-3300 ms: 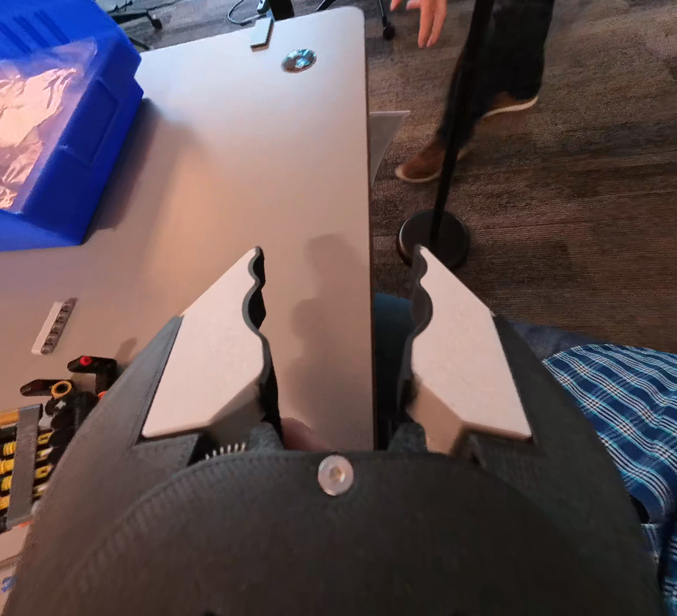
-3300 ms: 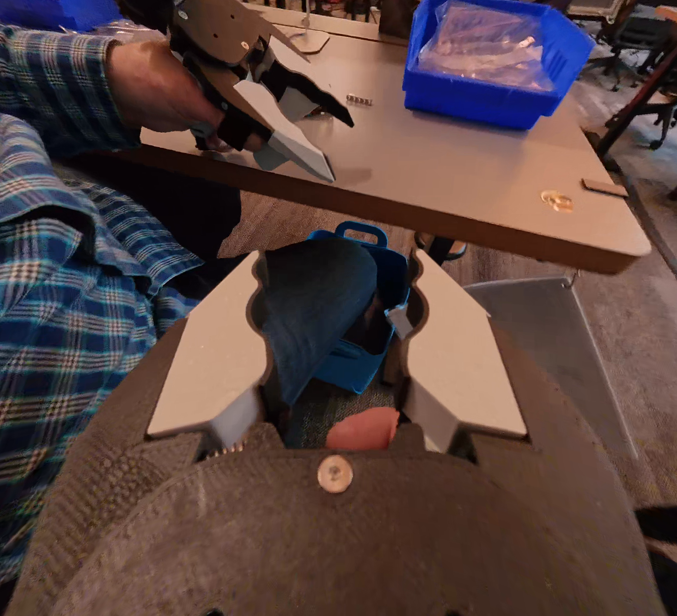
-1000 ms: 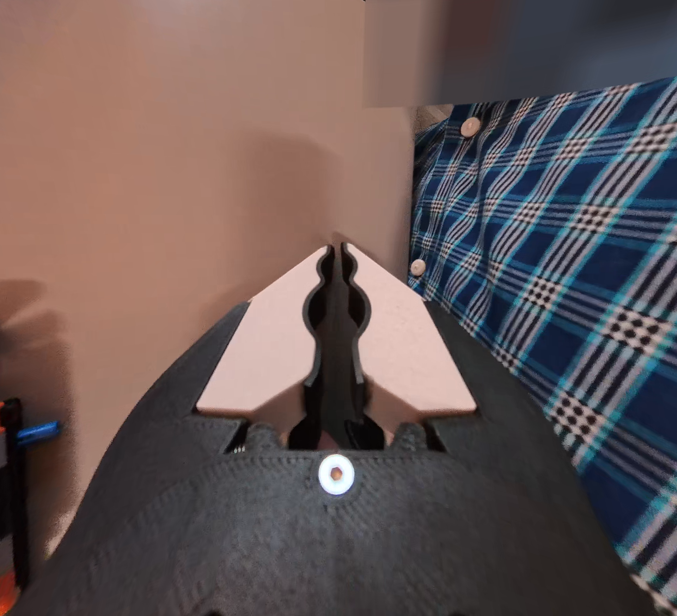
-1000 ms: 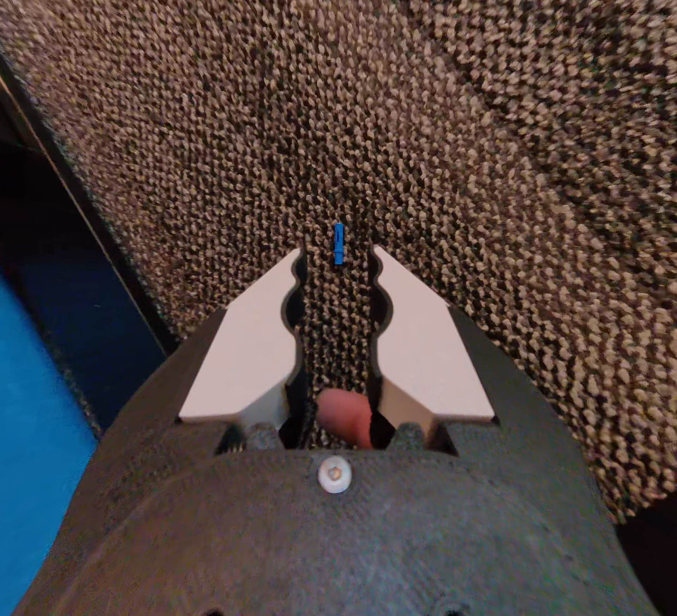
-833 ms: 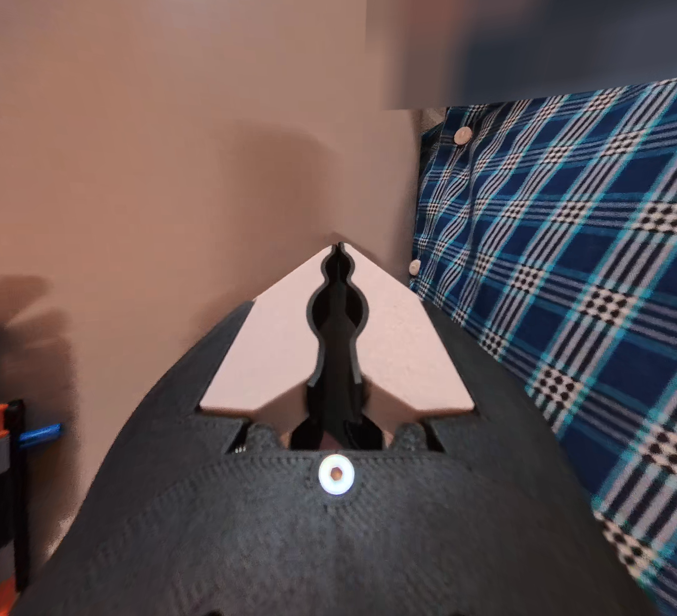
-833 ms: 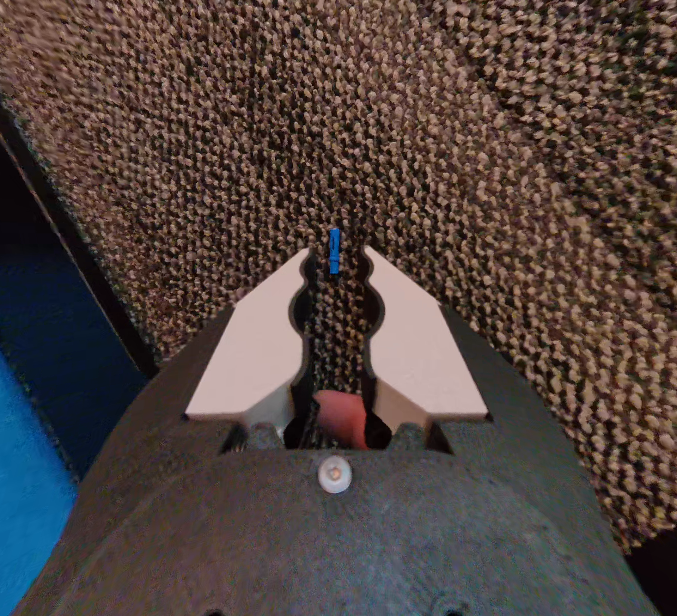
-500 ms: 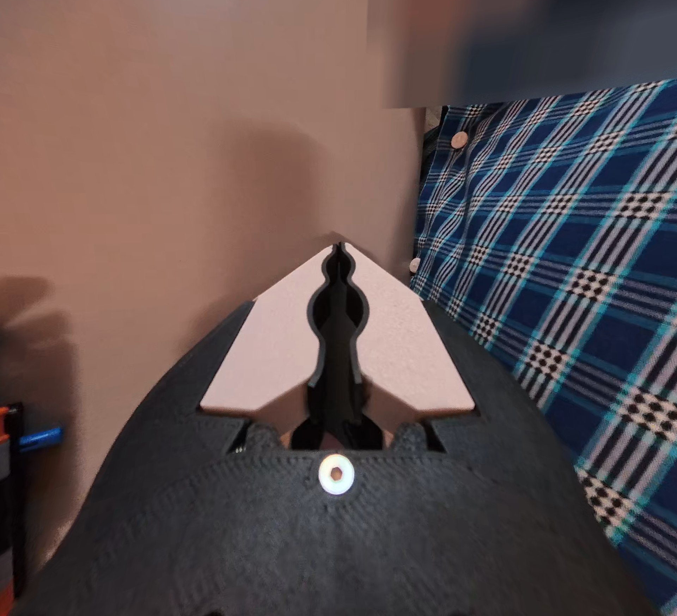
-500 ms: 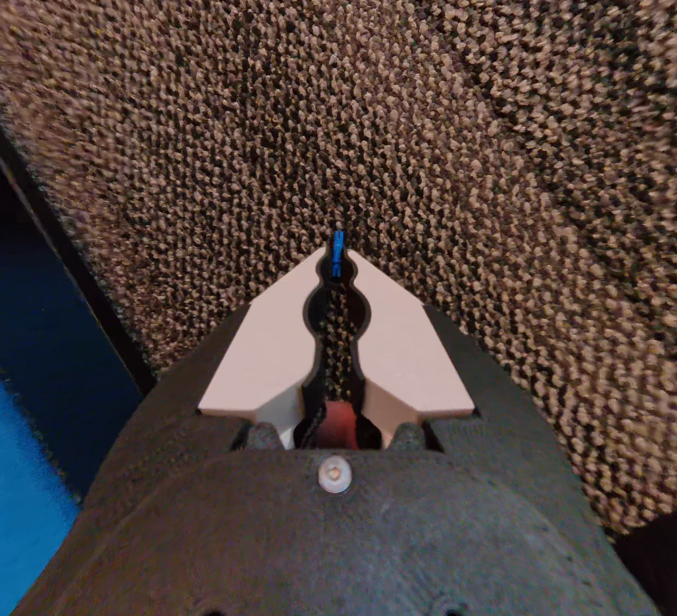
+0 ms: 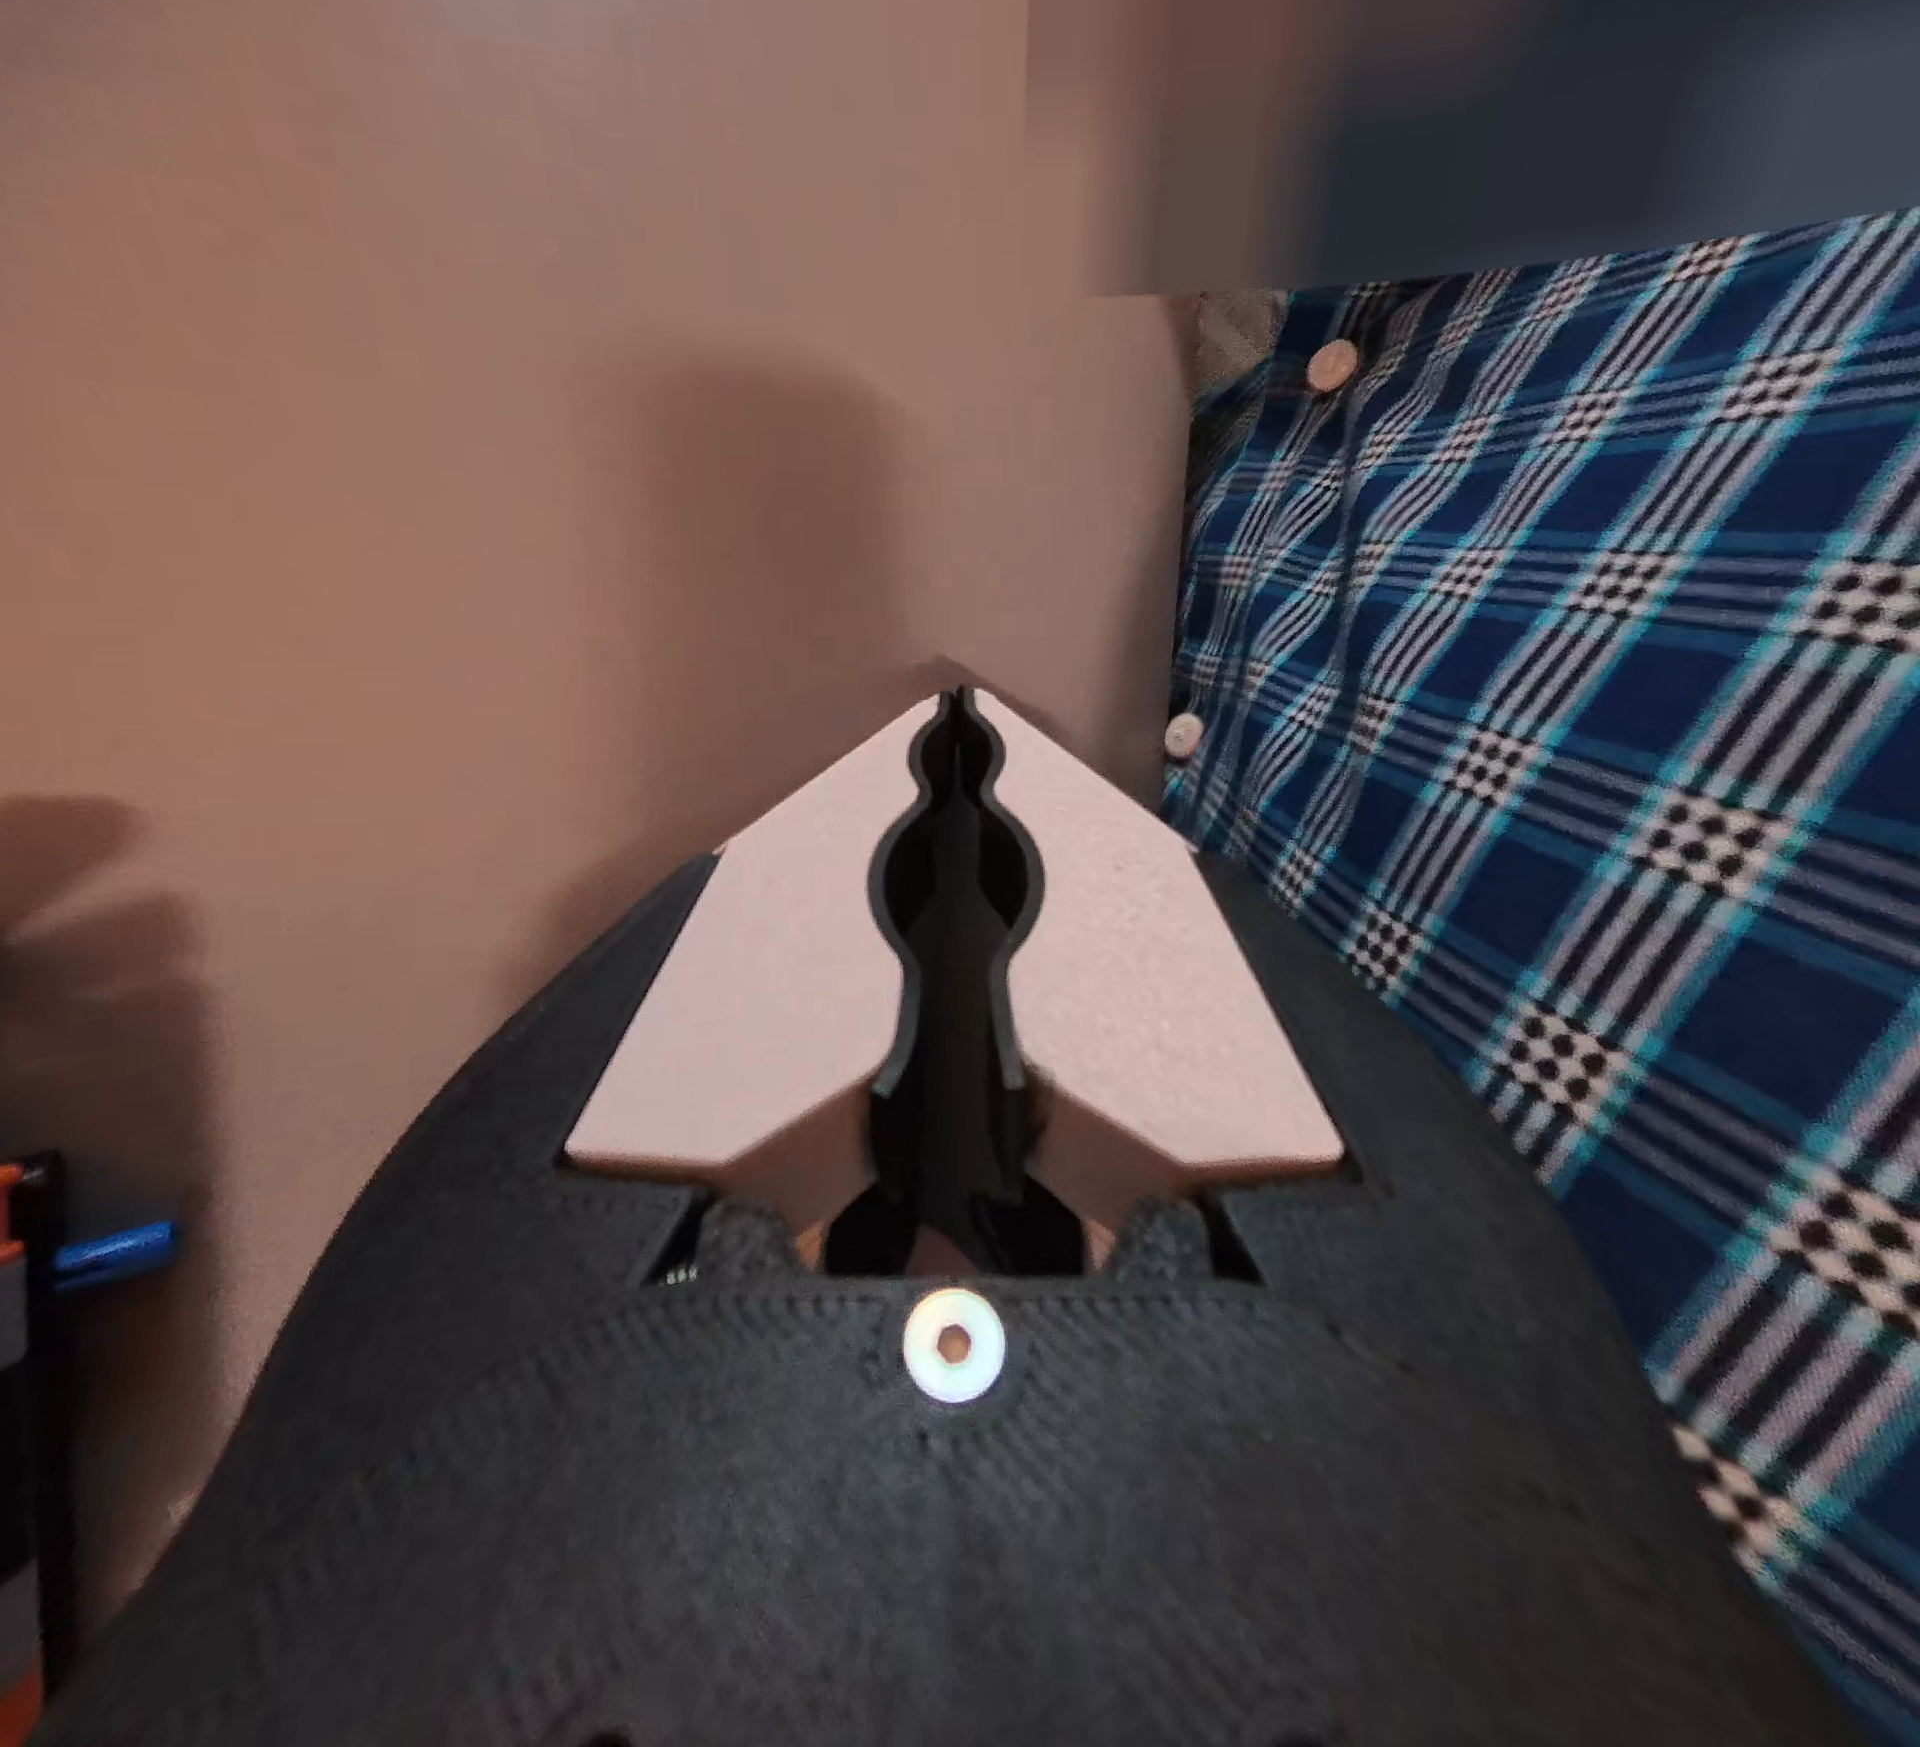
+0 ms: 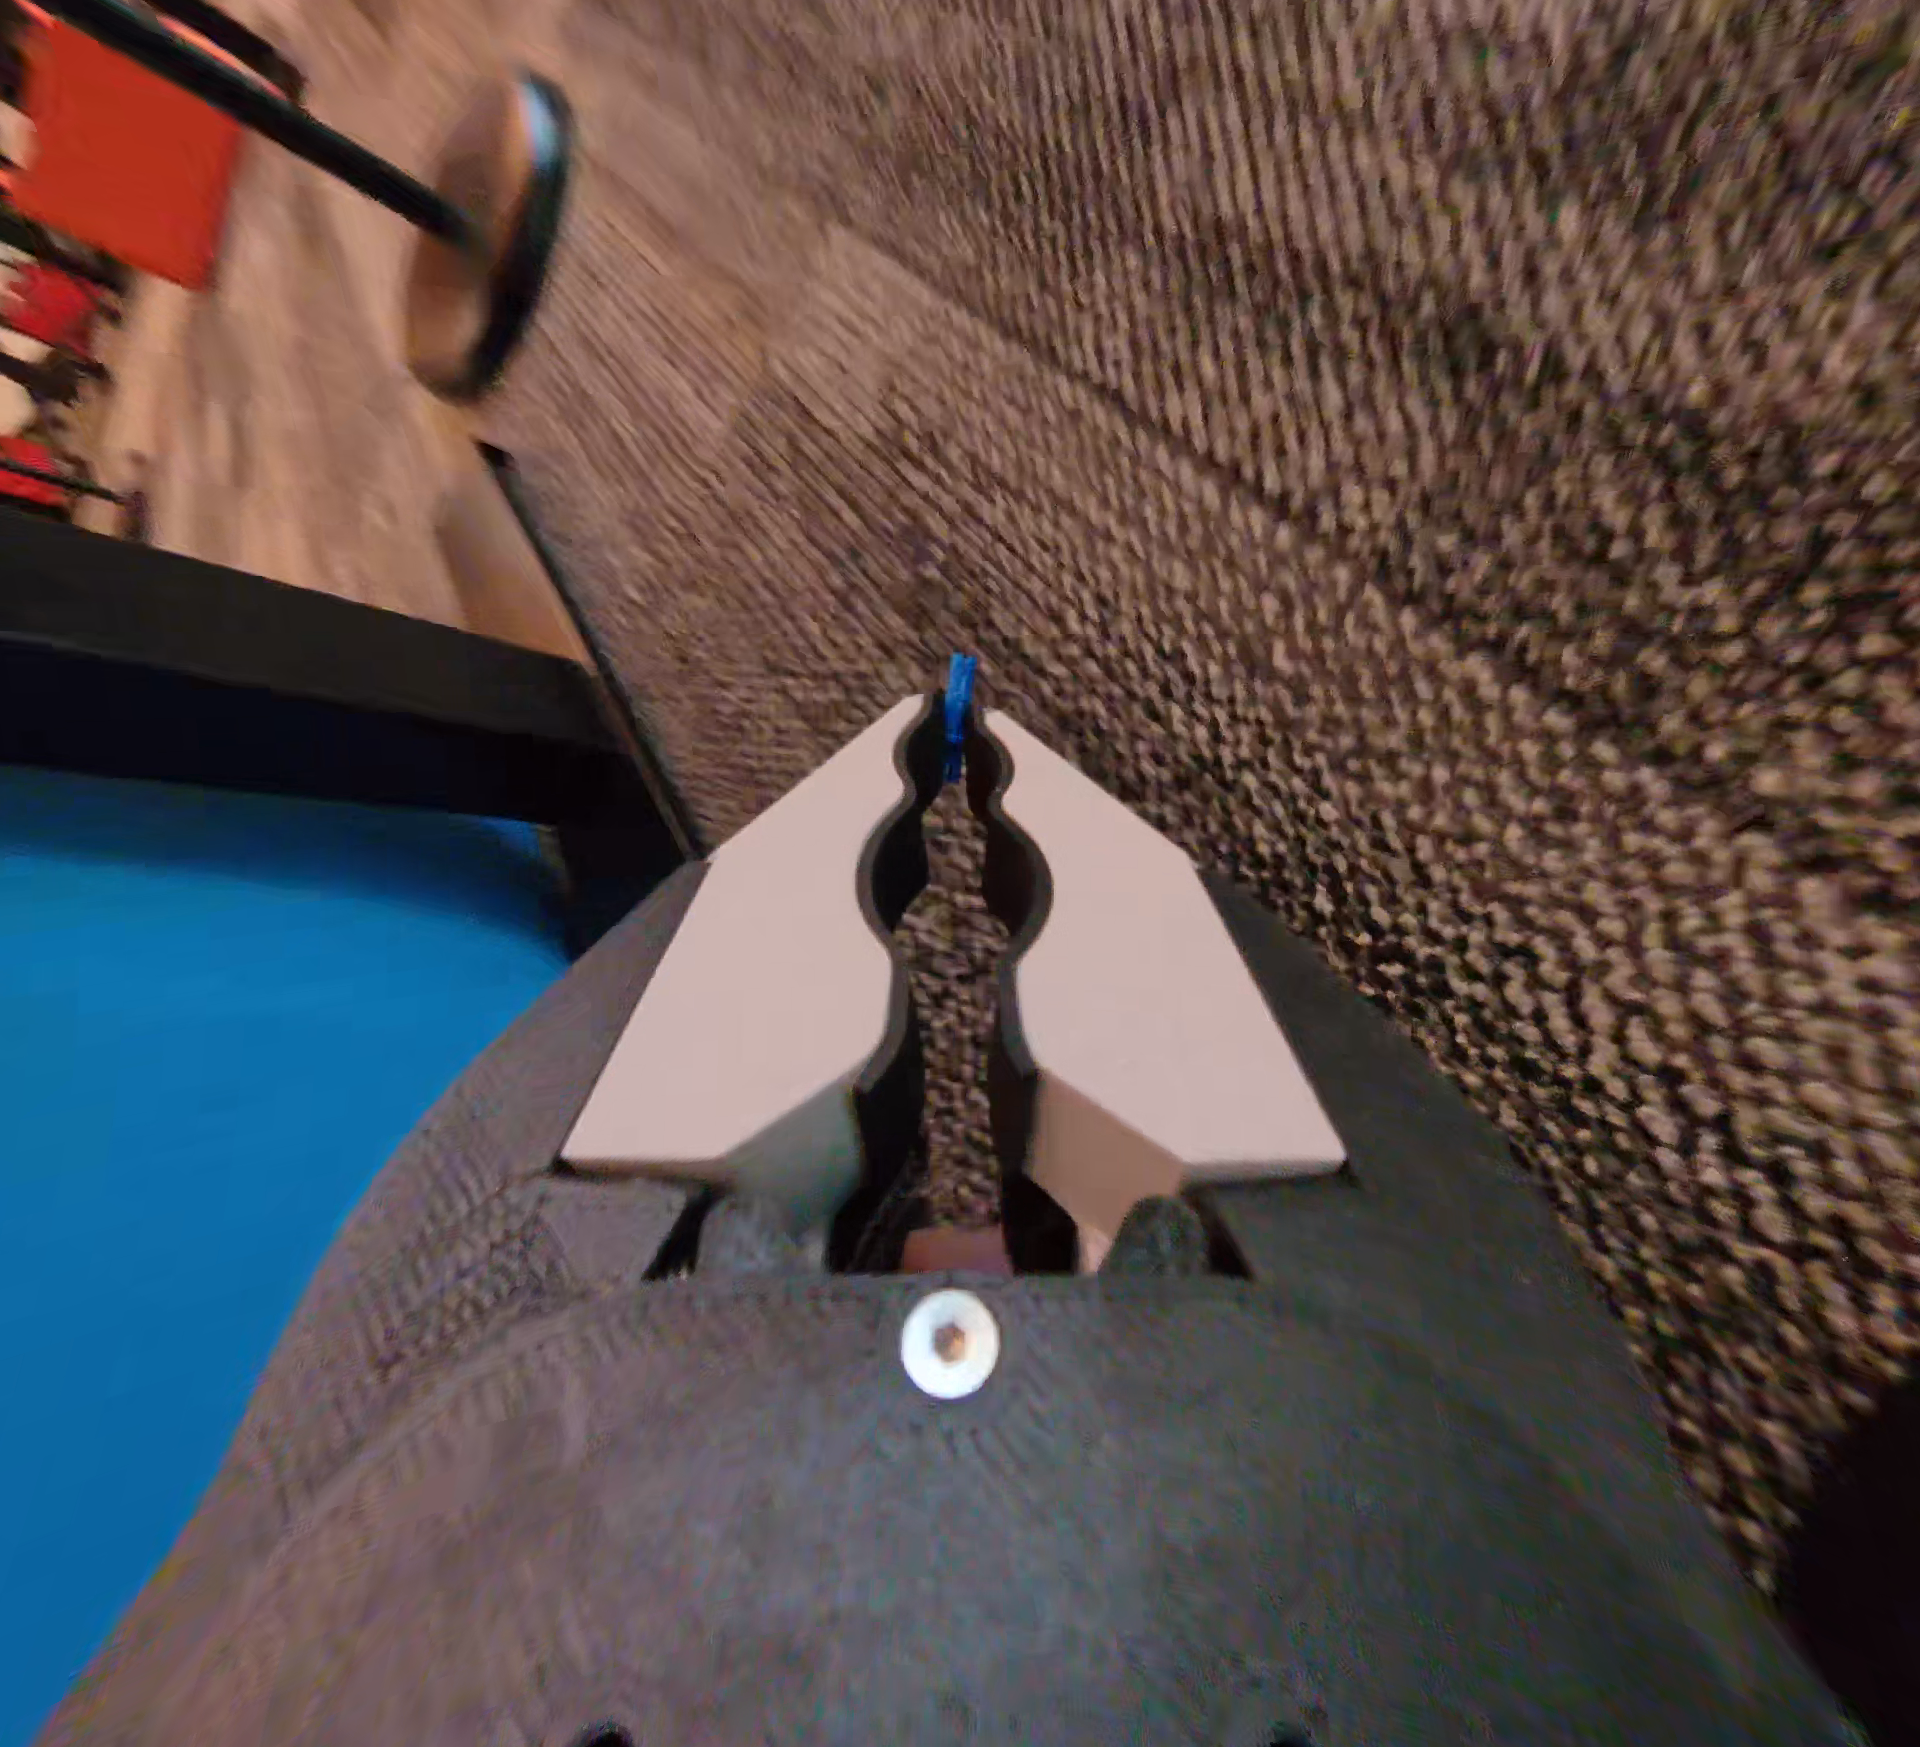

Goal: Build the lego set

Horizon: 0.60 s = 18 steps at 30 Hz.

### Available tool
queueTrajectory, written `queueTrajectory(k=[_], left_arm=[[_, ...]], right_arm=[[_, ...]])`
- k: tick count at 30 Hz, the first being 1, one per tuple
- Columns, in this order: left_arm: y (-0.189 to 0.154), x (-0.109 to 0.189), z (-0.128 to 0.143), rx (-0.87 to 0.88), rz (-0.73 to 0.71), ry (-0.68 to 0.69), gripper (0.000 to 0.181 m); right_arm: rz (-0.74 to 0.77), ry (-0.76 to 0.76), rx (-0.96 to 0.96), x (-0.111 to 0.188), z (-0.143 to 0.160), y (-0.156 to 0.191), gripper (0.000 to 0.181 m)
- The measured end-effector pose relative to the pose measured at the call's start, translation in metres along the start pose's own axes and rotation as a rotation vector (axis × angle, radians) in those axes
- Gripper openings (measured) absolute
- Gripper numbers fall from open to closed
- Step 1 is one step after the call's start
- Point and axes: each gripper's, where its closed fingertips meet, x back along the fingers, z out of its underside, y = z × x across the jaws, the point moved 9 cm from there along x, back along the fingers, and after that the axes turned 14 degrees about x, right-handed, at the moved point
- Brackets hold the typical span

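Speckled brown carpet (image 10: 1403,347), round black stand base (image 10: 499,232) on it (blurred), bare tan tabletop (image 9: 468,347)

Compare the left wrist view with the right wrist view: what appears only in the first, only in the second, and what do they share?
Only the left wrist view shows the pale tabletop, a person's blue plaid shirt, and a blue peg on a model at the left edge. Only the right wrist view shows brown carpet, a small blue pin pinched at the claw tips, a blue bin and a round black stand base. Shared: each view shows its own claw closed, the left claw empty, the right claw gripping the pin.
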Motion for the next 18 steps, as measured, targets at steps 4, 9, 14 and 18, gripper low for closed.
queueTrajectory(k=[4,9,14,18], left_arm=[[-0.002,0.0,0.002,-0.024,-0.002,0.003,0.0],[-0.004,0.001,0.003,-0.047,0.008,0.006,0.002],[-0.005,0.001,0.004,-0.06,0.017,-0.002,0.008],[-0.006,0.003,0.004,-0.067,0.026,-0.017,0.015]], right_arm=[[-0.029,-0.143,0.071,0.079,-0.06,0.023,0.003],[-0.025,-0.212,0.269,0.201,-0.121,0.082,0.003],[-0.006,-0.204,0.468,0.328,-0.144,0.16,0.003],[0.042,-0.236,0.541,0.422,-0.154,0.214,0.002]])
